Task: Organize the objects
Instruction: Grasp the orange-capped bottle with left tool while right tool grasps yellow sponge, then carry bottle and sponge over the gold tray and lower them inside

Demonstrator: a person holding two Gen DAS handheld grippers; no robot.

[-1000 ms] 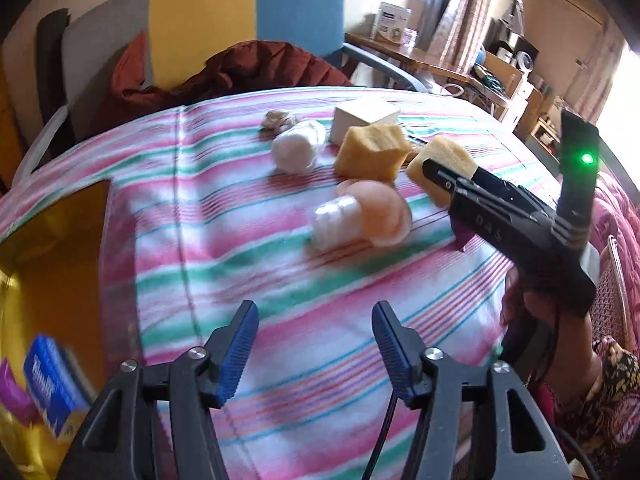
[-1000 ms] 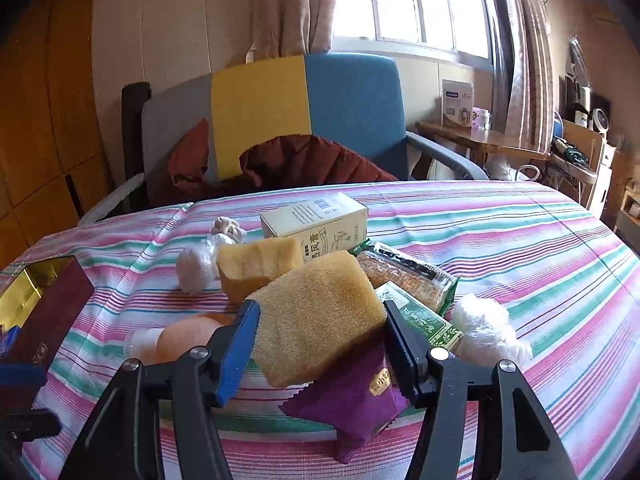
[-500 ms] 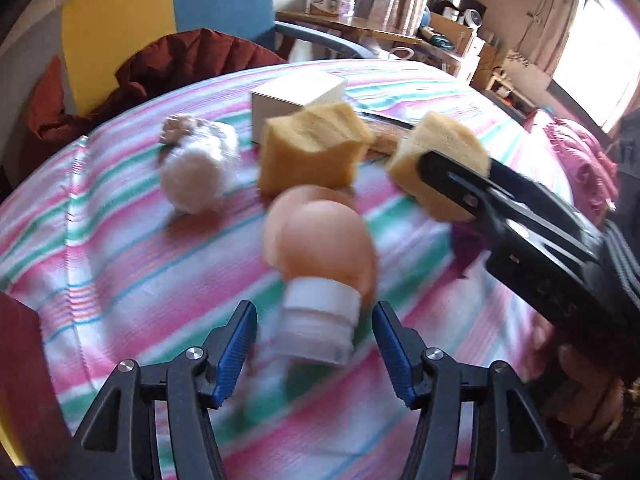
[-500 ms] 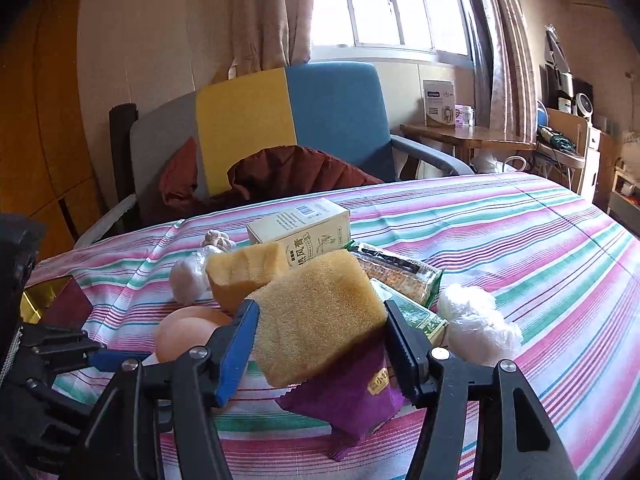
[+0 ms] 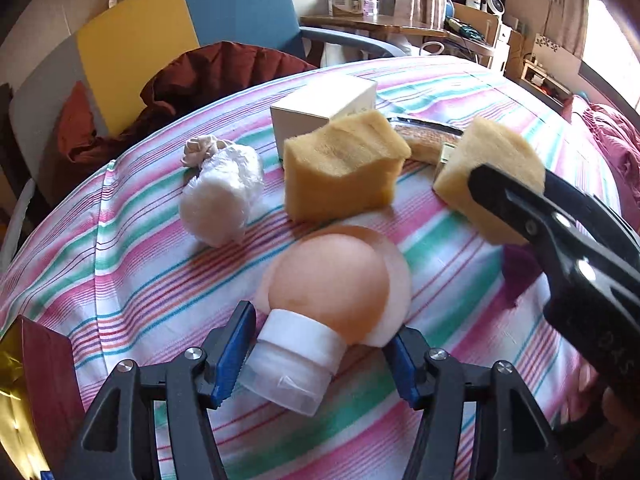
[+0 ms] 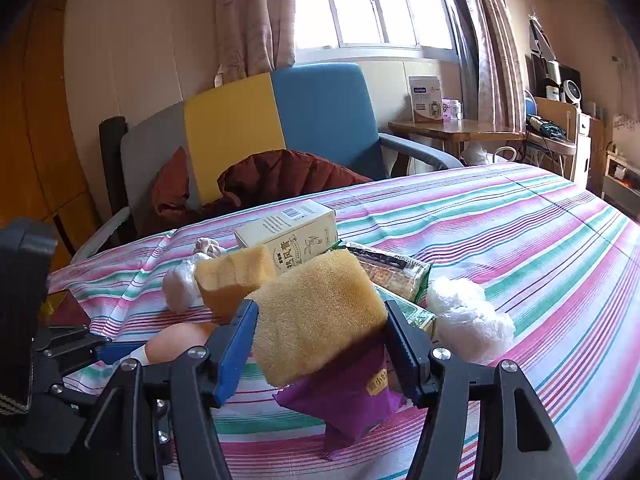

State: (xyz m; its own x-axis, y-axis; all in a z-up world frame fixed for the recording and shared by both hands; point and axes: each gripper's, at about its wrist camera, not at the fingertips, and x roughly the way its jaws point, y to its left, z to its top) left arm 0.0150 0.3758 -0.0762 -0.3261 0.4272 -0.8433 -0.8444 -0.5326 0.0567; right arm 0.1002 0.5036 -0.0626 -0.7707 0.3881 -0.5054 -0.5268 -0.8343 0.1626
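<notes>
L: my left gripper (image 5: 320, 354) jaws opening, peach bottle (image 5: 320, 312) between them, lying on striped cloth (image 5: 140, 280) | R: my right gripper (image 6: 318, 346) clamps yellow sponge (image 6: 316, 312) above purple packet (image 6: 344, 396) | second sponge (image 5: 344, 168), white box (image 5: 324, 106) beyond

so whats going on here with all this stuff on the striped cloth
A person is sorting clutter with two handheld grippers. The right gripper holds a yellow sponge lifted above a purple packet. The left gripper straddles a peach bottle lying on the striped cloth, jaws opening, not yet gripping it.
</notes>
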